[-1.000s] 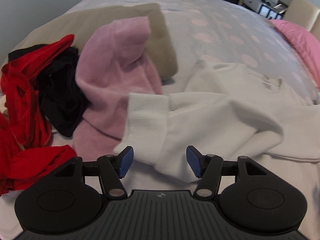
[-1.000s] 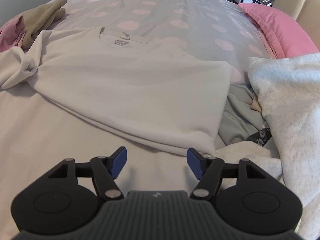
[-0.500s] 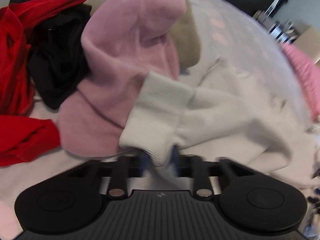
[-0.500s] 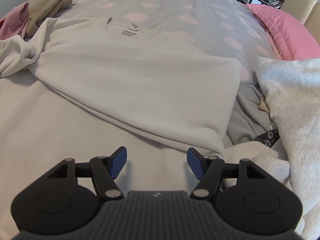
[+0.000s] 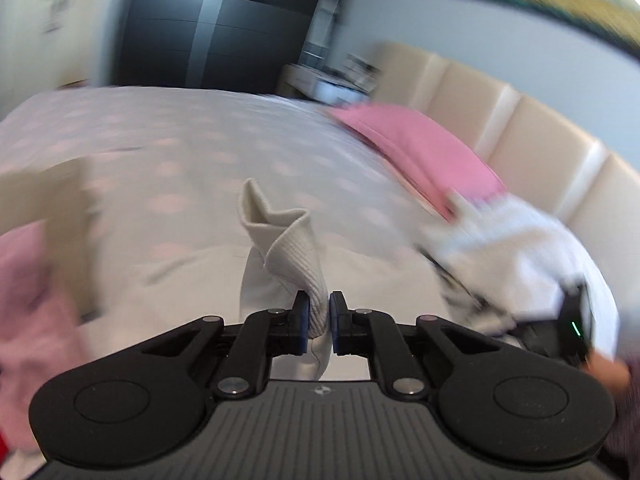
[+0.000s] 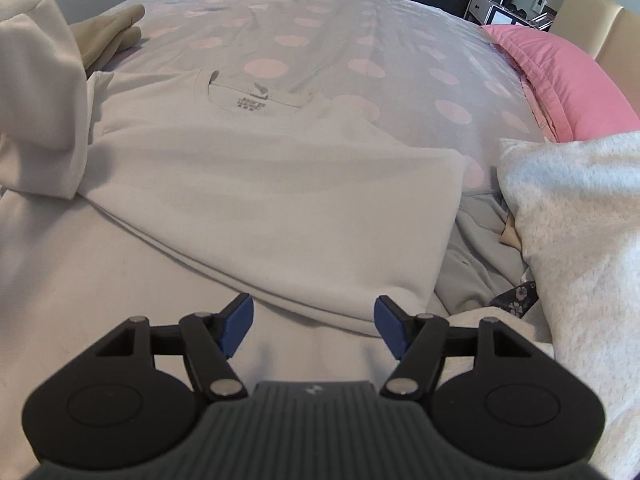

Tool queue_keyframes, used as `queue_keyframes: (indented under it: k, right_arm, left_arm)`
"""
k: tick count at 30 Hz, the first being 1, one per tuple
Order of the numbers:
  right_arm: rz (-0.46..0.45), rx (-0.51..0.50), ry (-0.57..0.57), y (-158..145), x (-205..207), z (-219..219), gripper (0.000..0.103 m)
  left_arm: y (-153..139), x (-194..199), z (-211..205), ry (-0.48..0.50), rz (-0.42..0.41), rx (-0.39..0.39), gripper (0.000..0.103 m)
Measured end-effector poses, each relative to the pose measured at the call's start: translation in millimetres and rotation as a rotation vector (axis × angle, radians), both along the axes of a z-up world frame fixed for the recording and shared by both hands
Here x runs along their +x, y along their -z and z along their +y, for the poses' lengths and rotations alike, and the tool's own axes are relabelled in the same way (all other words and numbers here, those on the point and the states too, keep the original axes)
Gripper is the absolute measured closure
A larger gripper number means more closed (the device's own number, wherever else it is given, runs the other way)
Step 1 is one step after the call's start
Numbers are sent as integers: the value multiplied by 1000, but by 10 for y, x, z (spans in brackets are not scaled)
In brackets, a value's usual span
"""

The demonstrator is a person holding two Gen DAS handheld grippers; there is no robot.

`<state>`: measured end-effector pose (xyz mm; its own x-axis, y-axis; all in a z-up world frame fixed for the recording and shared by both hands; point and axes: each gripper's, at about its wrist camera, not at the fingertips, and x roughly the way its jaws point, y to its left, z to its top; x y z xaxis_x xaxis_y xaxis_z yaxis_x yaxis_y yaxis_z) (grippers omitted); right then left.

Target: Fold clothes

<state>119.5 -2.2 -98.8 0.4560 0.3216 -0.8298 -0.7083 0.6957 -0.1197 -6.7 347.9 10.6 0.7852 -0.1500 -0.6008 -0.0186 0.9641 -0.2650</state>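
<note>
Cream sweatshirt [image 6: 280, 184] lies flat, spread across the bed [image 6: 320, 32], neck label facing up, hem toward the near edge. Its left sleeve [image 6: 40, 92] is lifted off the bed and hangs in a fold at the left edge of the right wrist view. Ribbed cuff [image 5: 288, 248] of that sleeve is clamped in the left gripper [image 5: 319, 322]: jaws closing, pads pressing the rib knit on both sides, cuff sticking up past the fingertips. Left wrist view is motion-blurred.

Right gripper [image 6: 312, 320] is released, jaws wide, nothing between them, hovering over the bare bed just in front of the sweatshirt's hem.

Around it: light grey fleece garment [image 6: 572, 216] piled to the right of the sweatshirt, touching its side. Pink pillow [image 6: 560, 80] behind that, against a cream padded headboard [image 5: 520, 120]. Tan garment [image 6: 112, 28] at far left, pink garment [image 5: 24, 300] blurred beside it in the left wrist view. Bedcover is pale with pink dots. Dark wardrobe [image 5: 224, 28] beyond the bed.
</note>
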Motion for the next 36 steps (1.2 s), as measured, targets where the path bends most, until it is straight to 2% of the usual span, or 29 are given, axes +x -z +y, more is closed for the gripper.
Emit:
queue_keyframes:
  k: [3, 6, 9, 12, 15, 18, 21, 23, 26, 31, 33, 34, 35, 36]
  right_arm:
    - [-1, 5, 7, -37, 10, -47, 33]
    - [4, 20, 22, -76, 45, -110, 33]
    - [34, 62, 48, -118, 105, -178, 33]
    - [97, 114, 69, -112, 147, -221, 33]
    - [186, 162, 81, -58, 147, -218, 33]
    - [284, 205, 89, 19, 109, -183, 33]
    - [386, 236, 83, 99, 22, -113, 34]
    - [453, 253, 83, 146, -43, -64, 34]
    - [535, 267, 82, 205, -164, -8, 34]
    - [615, 244, 106, 362, -419, -6, 34]
    - [635, 227, 125, 463, -509, -16, 36]
    - [652, 221, 138, 515, -548, -23, 41]
    - [671, 219, 153, 566, -585, -33, 52]
    - [692, 225, 169, 603, -620, -48, 56]
  left_arm:
    - [87, 207, -457, 111, 57, 73, 95]
    - [302, 324, -809, 186, 154, 23, 97]
    - [584, 256, -1107, 251, 242, 8, 97]
    - [905, 89, -1256, 285, 327, 21, 97]
    - [1155, -63, -1314, 313, 406, 70, 97]
    - [1324, -225, -1306, 318, 451, 52, 96]
    - [1431, -301, -1336, 310, 474, 48, 93]
    - [1474, -331, -1388, 316, 485, 58, 88]
    - [1530, -385, -1483, 346, 490, 72, 85]
    - [1534, -493, -1488, 355, 497, 79, 84]
    - [1496, -534, -1452, 355, 496, 84, 79]
    - [1468, -561, -1416, 351, 492, 89, 75]
    - [1434, -584, -1369, 345, 489, 94, 71]
    - [1397, -606, -1311, 335, 485, 96, 70]
